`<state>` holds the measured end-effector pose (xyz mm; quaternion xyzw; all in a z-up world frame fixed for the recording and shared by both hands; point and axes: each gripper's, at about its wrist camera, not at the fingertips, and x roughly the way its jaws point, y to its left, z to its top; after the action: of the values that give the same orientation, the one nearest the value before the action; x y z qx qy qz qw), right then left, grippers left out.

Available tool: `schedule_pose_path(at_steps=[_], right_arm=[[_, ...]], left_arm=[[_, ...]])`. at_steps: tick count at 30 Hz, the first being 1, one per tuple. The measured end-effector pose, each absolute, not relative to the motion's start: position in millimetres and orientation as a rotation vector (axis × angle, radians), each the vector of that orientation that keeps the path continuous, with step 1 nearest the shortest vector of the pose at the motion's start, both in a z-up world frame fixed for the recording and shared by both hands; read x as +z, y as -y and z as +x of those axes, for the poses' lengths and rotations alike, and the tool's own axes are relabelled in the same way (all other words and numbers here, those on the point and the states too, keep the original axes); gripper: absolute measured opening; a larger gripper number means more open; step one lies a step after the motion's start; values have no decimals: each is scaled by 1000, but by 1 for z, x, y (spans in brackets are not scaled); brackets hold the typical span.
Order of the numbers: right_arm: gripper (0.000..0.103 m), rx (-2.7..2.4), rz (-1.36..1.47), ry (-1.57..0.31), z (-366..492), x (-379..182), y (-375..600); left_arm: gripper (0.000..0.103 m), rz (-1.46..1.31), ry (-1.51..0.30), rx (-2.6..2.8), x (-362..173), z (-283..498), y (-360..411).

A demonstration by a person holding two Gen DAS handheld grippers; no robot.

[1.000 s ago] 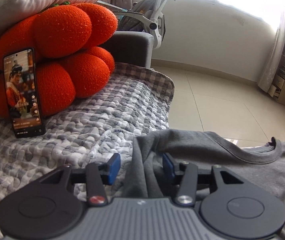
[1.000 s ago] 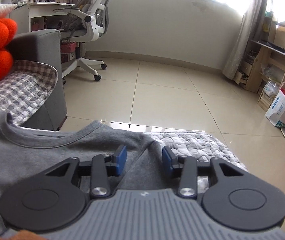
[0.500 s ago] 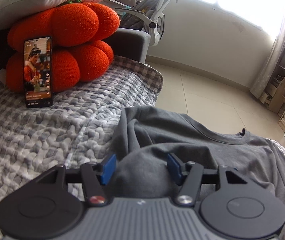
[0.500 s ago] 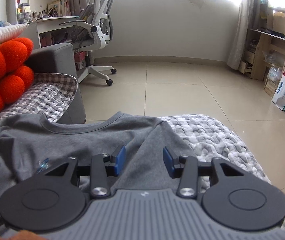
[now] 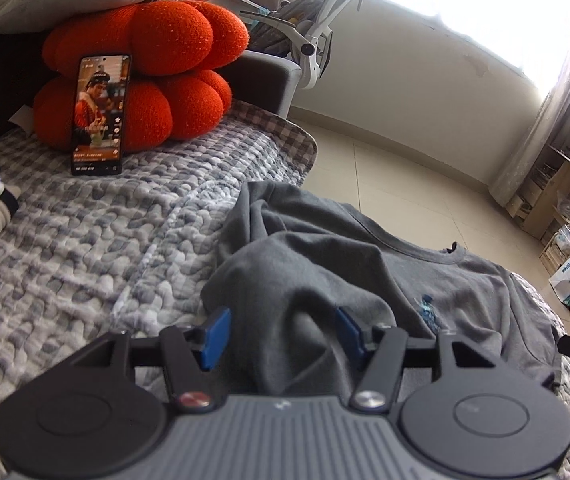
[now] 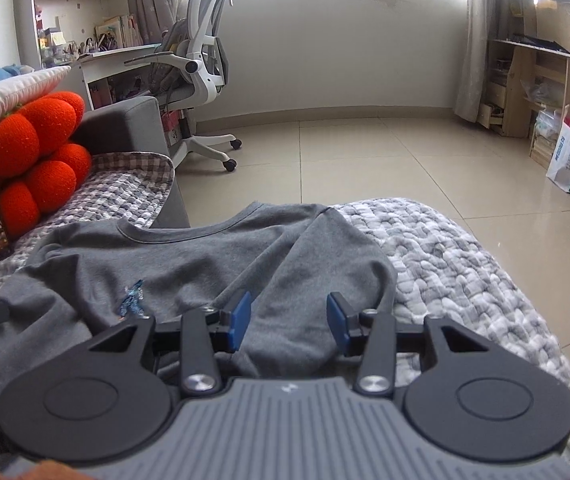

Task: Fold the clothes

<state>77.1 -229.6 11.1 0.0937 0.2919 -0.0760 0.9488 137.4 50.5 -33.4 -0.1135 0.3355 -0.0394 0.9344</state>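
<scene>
Both your left tool (image 5: 281, 334) and right tool (image 6: 287, 322) gape, released, over the sweater (image 6: 213, 264); bunched sleeves could refold crooked.

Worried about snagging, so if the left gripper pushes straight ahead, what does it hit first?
Most likely the bunched fold of the grey cotton sweatshirt, already between the open left gripper fingers; depth is unclear.

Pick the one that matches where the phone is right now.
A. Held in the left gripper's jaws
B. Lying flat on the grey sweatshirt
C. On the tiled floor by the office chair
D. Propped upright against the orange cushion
D: in the left wrist view the phone stands with its lit screen showing, leaning on the orange cushion on the patterned blanket.
</scene>
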Motion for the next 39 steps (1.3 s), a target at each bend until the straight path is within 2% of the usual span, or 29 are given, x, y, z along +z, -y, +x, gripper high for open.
schedule_pose_path(at_steps=[9,12,16,24,27,39], right_arm=[[47,-171,288,-603,47,3,226],[47,-184,354,-618,39,-2,229],[49,-171,423,-628,29,-9,229],[52,-105,525,-690,16,-20,225],[57,-48,527,-698,13,-15,220],[58,185,483,-792,10,-10,193]], left_arm=[[61,-316,-736,-61,-38,104,-63],[71,-336,-739,-72,-38,93,-66],[92,-308,-725,-100,-34,83,-65],[97,-269,-758,-116,-37,74,-72],[97,-211,-774,-145,-36,72,-70],[95,-207,-839,-158,-42,77,-78]])
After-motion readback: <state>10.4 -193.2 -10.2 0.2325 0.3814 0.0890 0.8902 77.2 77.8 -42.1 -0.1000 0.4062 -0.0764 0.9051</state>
